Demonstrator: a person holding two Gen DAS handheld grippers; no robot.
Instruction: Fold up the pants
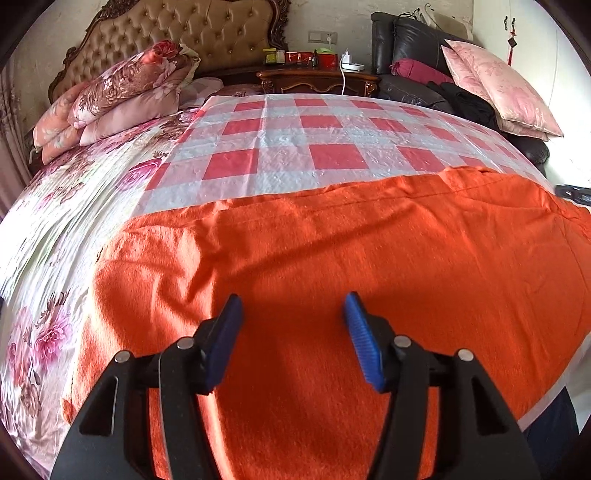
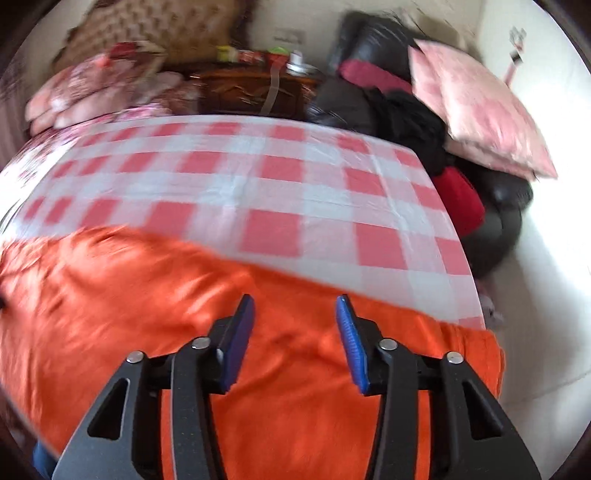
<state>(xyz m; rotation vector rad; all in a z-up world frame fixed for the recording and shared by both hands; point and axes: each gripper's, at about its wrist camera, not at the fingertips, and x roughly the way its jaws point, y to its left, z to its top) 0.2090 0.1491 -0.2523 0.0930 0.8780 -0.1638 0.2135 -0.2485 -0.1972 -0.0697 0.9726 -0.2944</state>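
At the bottom of each wrist view, the left gripper [image 1: 293,308] and the right gripper [image 2: 295,308] hang with jaws spread and nothing between them, over the orange pants [image 1: 332,258]. The pants lie flat across the lower half of both frames on a red-and-white checked cloth [image 1: 295,133]. Beyond, upper left, pillows [image 1: 122,92] rest against a tufted headboard [image 1: 184,29]; a nightstand [image 1: 317,79] sits top centre.

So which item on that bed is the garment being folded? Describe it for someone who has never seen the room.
Start at the bed with the tufted headboard. A red-and-white checked cloth covers its middle, and the orange pants lie spread across the near edge of that cloth. They are the only plain, solid orange fabric there; the sheet and pillows are pink florals.
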